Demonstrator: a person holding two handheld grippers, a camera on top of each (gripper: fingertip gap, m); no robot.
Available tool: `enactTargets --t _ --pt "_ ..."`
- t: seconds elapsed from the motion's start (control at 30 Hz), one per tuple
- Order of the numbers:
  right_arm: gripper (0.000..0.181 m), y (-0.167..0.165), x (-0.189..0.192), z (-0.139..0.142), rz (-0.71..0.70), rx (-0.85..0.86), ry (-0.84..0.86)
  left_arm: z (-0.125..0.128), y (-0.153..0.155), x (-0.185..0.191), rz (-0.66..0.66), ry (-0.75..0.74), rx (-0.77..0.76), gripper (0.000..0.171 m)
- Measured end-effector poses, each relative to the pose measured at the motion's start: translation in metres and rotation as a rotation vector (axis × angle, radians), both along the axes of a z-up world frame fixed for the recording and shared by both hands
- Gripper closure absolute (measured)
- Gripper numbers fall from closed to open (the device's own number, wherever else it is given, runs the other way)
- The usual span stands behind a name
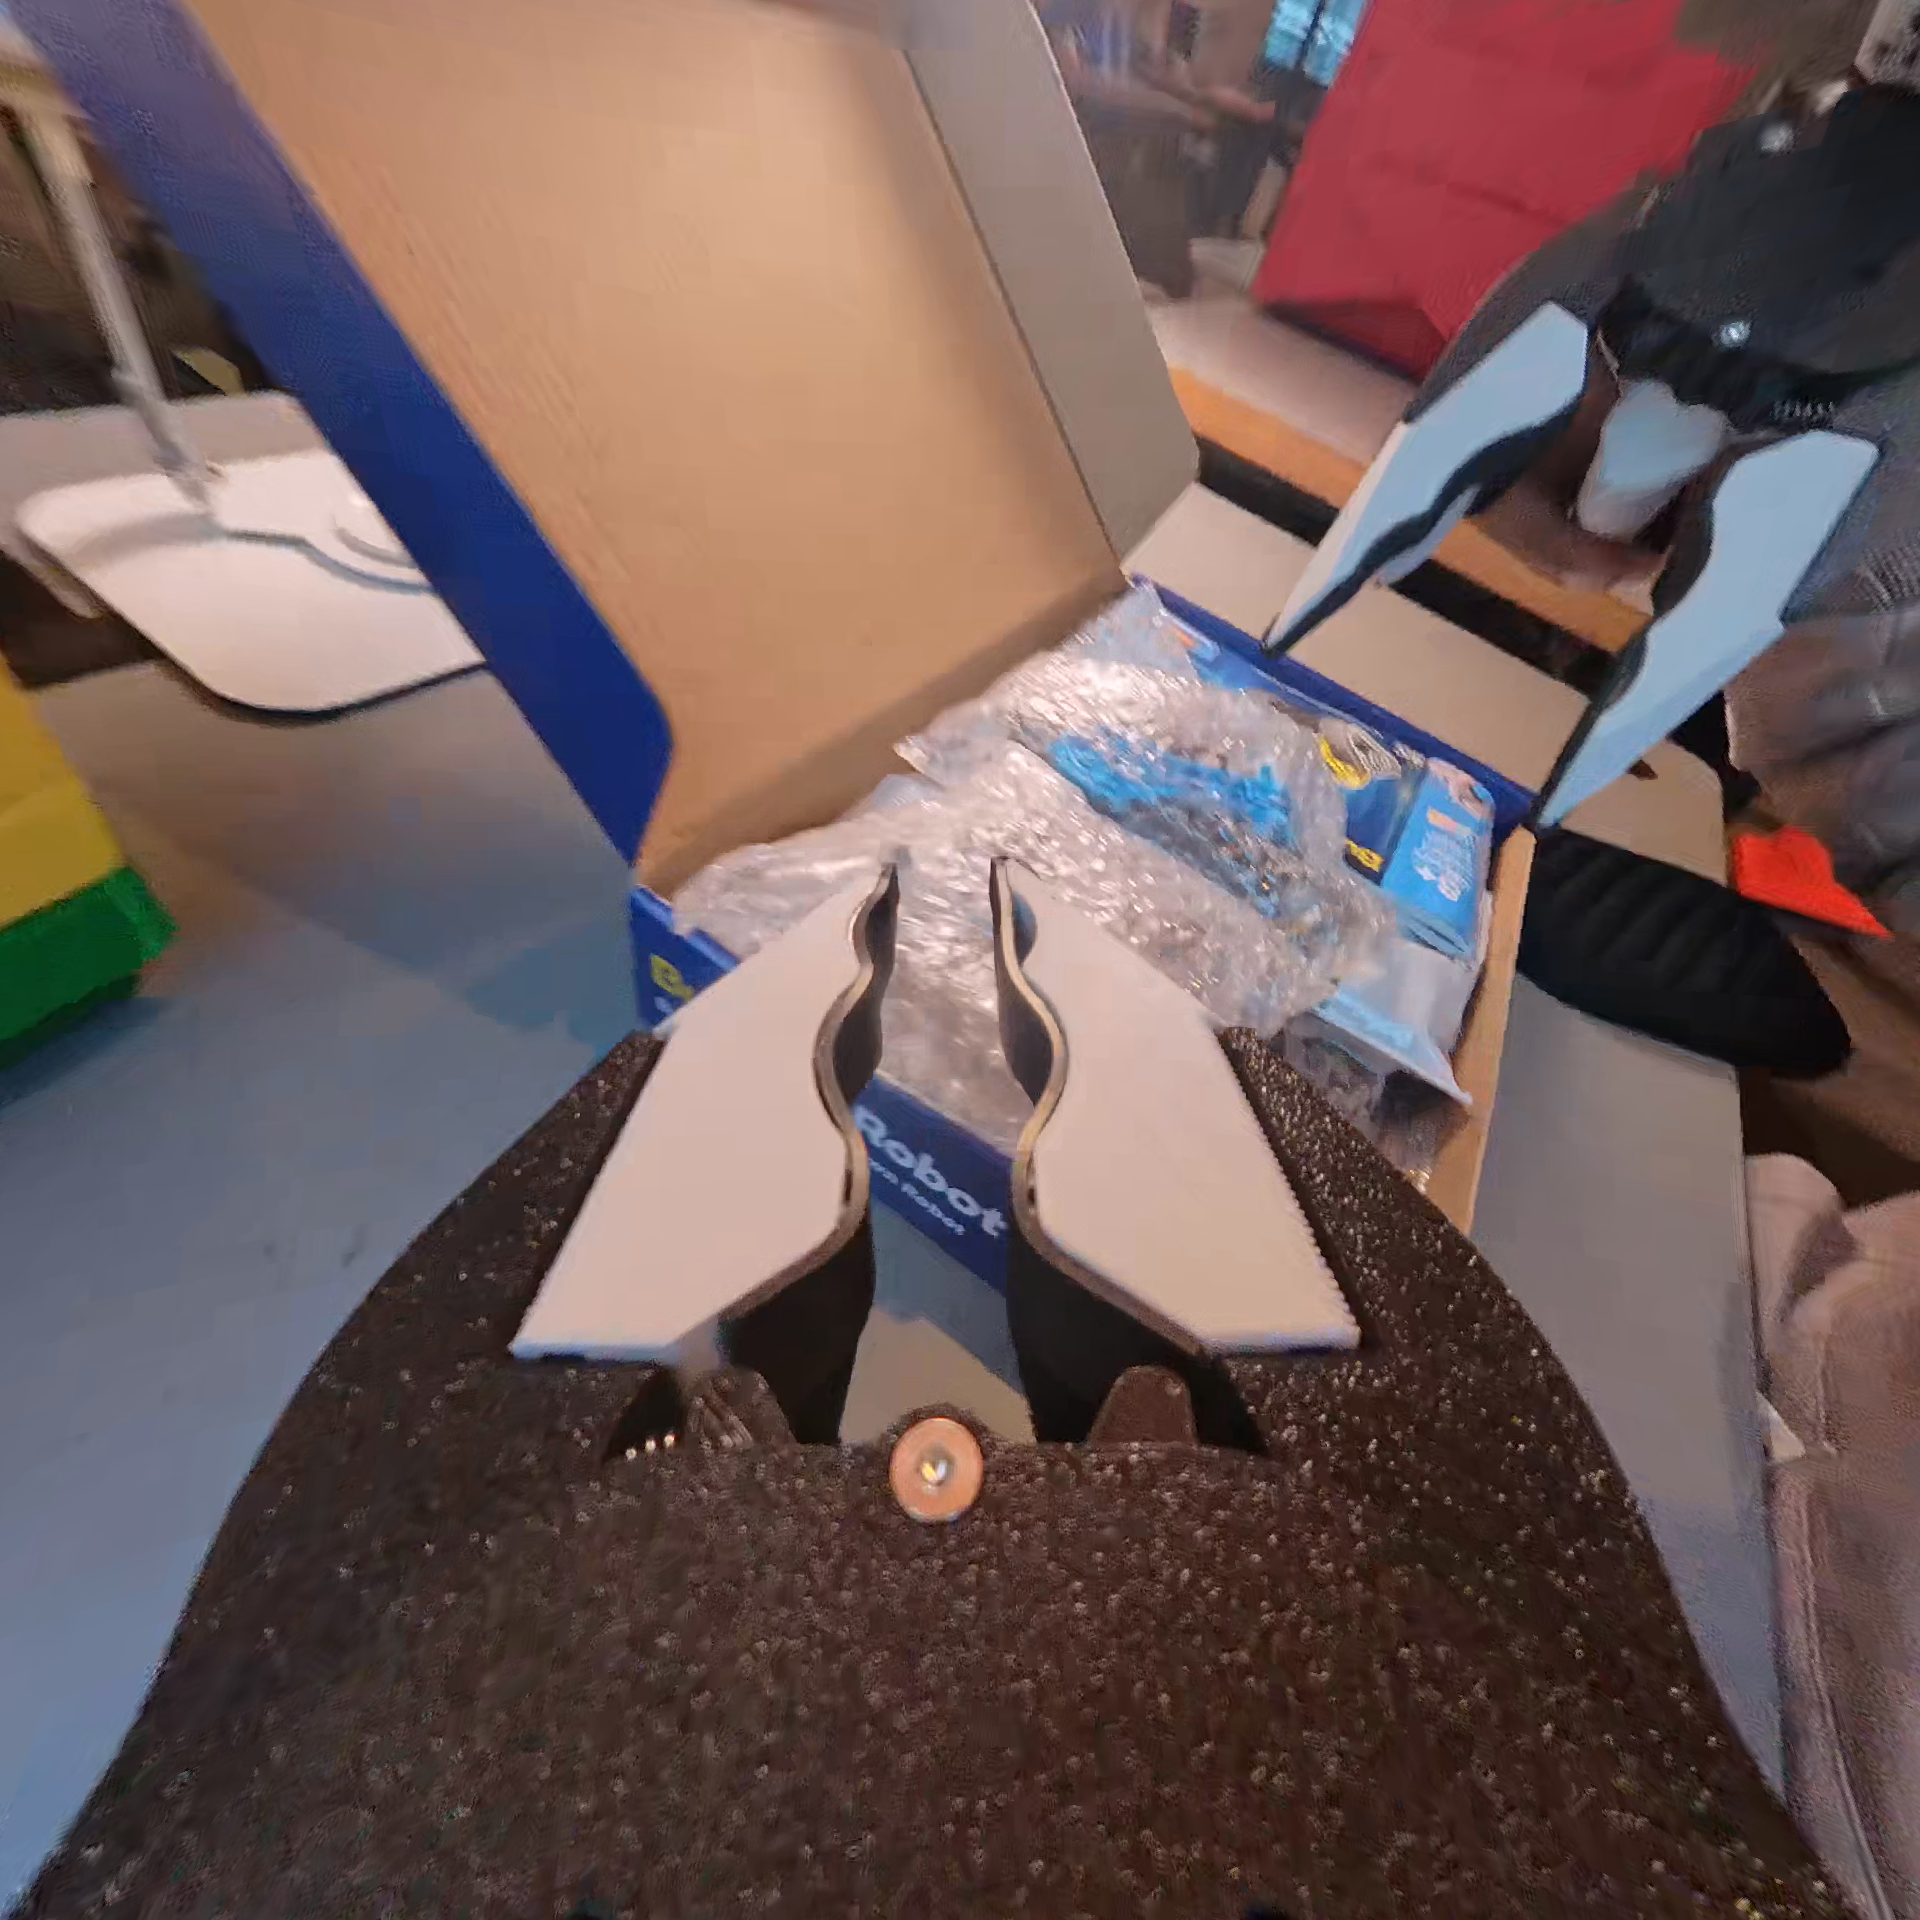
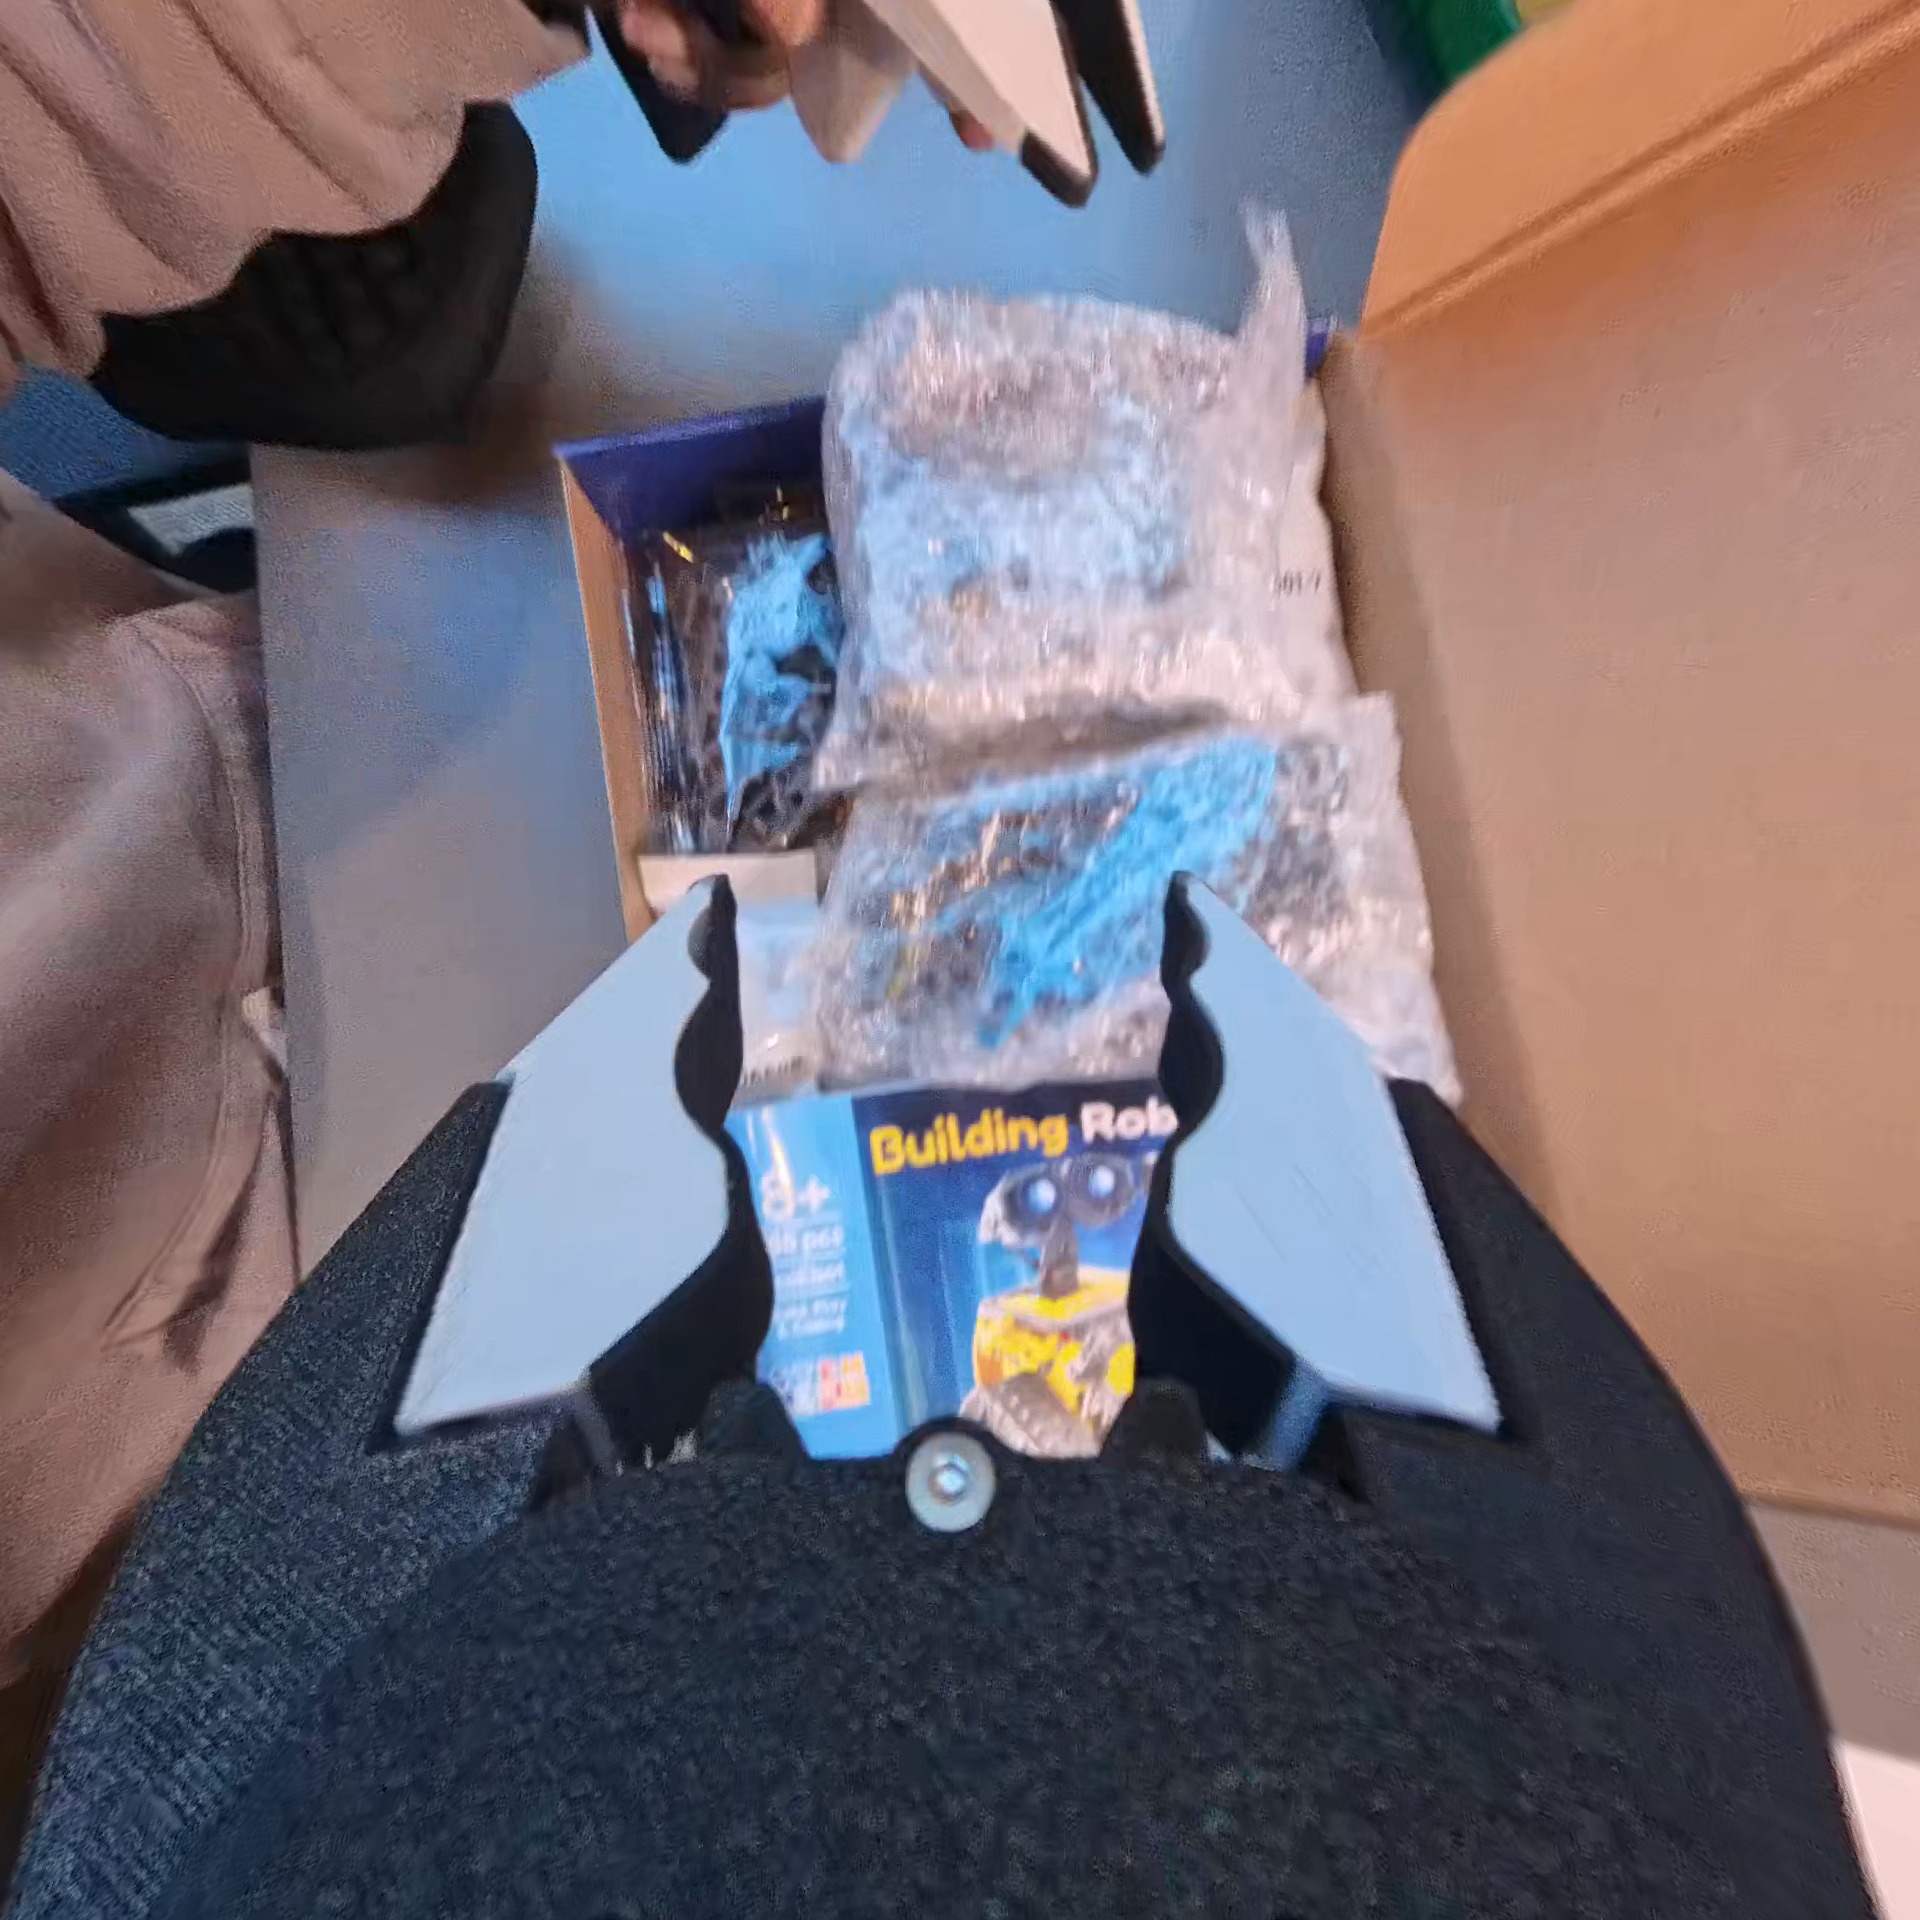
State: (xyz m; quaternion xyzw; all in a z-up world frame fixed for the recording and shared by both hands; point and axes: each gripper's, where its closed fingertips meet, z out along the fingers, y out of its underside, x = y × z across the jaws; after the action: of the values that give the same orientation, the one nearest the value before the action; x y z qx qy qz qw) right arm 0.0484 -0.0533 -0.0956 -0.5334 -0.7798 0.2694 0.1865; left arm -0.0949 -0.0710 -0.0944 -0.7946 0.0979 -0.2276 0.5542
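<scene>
The left tool (image 1: 940,883) hovers slightly spread over the near end of an open blue cardboard box (image 1: 935,1153), just above its clear bags of blue parts (image 1: 1174,790). The right tool (image 2: 945,904), fingers wide apart and empty, hangs above a printed booklet (image 2: 935,1247) at the box's other end on the grey bench (image 1: 312,1039).

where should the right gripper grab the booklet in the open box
Take the booklet by its near edge, coming from above with the right gripper. It lies flat at the near end of the box, its far edge tucked under the plastic bags, so only the near end looks free.
</scene>
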Motion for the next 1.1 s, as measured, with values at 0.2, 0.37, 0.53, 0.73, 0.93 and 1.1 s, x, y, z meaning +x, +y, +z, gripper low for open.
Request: enactTargets --t 0.2,0.37,0.53,0.73,0.93,1.1 --pt "0.086 -0.009 -0.131 -0.026 0.002 -0.042 -0.023 0.004 0.004 -0.057 0.232 0.010 0.088 0.150" --pt "0.128 -0.019 -0.134 -0.066 0.130 0.000 -0.225 -0.001 0.004 -0.059 0.254 0.100 0.111 0.147" --pt "0.153 -0.016 -0.098 -0.061 0.264 0.117 -0.310 -0.006 0.002 -0.031 0.110 0.107 0.098 0.149" --pt "0.150 -0.026 -0.092 -0.073 0.312 0.106 -0.325 -0.033 -0.010 0.041 -0.212 0.183 -0.012 0.152" --pt "0.122 -0.016 -0.091 -0.031 0.177 0.009 -0.009 -0.076 -0.006 0.056 -0.200 0.495 -0.189 0.166" --pt "0.109 0.001 -0.027 -0.023 0.127 0.024 -0.044 -0.082 -0.005 0.055 -0.185 0.562 -0.351 0.168"
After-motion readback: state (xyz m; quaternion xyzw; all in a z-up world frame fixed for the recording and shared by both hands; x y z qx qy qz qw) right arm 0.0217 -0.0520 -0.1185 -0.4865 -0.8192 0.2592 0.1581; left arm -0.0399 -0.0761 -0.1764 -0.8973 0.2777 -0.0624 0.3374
